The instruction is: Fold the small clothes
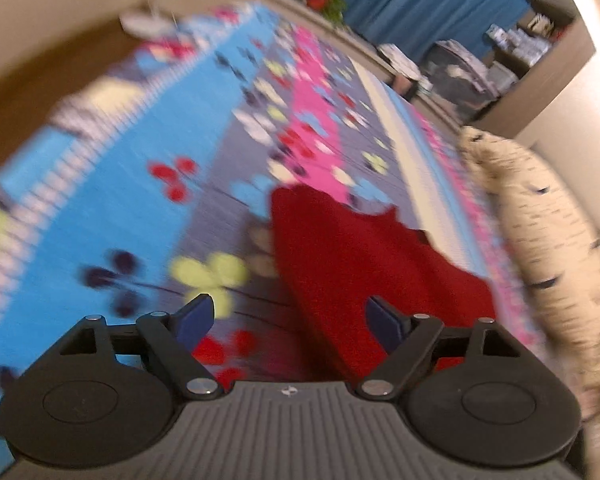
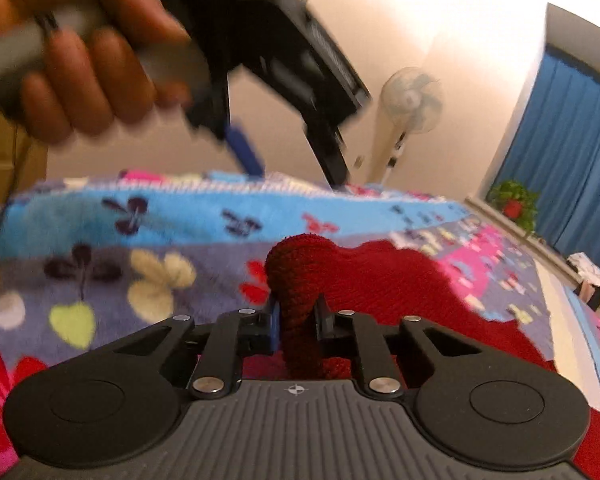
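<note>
A dark red knitted garment lies spread on a flowered blanket. My left gripper stands open just above the garment's near edge, with only its right blue pad over the red cloth; nothing is pinched. In the right wrist view my right gripper is shut on a bunched-up fold of the red garment, which bulges up between the pads. The left gripper hangs above the blanket there, blurred, held by a hand.
A cream patterned pillow lies at the blanket's right side. Blue curtains, a potted plant and a standing fan stand beyond the bed. Shelves with clutter are at the far right.
</note>
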`<state>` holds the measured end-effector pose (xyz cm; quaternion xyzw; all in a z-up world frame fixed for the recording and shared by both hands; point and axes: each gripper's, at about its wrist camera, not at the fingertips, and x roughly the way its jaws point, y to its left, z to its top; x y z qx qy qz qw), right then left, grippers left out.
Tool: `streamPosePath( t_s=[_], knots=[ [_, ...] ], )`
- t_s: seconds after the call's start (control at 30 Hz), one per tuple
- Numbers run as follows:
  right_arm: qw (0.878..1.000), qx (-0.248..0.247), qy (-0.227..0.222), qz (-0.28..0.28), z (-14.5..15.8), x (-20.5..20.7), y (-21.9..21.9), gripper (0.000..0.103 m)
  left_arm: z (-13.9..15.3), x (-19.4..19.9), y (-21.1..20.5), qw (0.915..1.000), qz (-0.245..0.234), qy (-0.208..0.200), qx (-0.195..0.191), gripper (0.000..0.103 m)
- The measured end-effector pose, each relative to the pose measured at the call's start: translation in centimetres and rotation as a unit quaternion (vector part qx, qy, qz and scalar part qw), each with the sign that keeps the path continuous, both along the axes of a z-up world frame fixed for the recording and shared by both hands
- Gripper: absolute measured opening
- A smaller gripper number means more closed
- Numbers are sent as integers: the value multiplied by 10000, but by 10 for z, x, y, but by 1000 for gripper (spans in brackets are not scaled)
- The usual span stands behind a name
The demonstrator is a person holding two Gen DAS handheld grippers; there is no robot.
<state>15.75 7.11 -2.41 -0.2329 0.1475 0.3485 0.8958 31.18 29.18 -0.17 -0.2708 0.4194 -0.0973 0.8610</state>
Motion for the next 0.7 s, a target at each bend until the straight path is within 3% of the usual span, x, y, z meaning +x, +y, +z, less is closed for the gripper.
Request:
streamPosePath(
  t_s=[0.1, 0.27, 0.37, 0.43, 0.47, 0.5, 0.57, 0.7],
  knots=[
    [9999, 125, -45, -2, 5, -4, -5, 15, -21, 28, -3, 9978, -146, 223, -614, 89],
    [9998, 124, -137, 52, 6, -14, -8, 15, -66, 70, -12, 9932, -356, 812, -748, 89],
    [9998, 152, -104, 70, 9, -16, -9, 15, -76, 83, -14, 9919, -475, 686, -962, 86],
    [9998, 176, -72, 85, 11, -17, -9, 15, -81, 89, -16, 9888, -526, 702, -1209, 72],
    [9997, 197, -40, 98, 13, -18, -9, 15, -81, 91, -20, 9878, -589, 703, -1257, 55],
    [9997, 195, -4, 125, 14, -18, -8, 15, -78, 91, -24, 9902, -613, 623, -1091, 48],
    [9996, 210, 53, 154, 18, -17, -6, 15, -64, 86, -29, 9936, -757, 338, -762, 36],
    [9989, 417, 116, 204, 34, -19, 0, 15, -14, 59, -11, 9944, -649, -112, -826, 25]
  ],
)
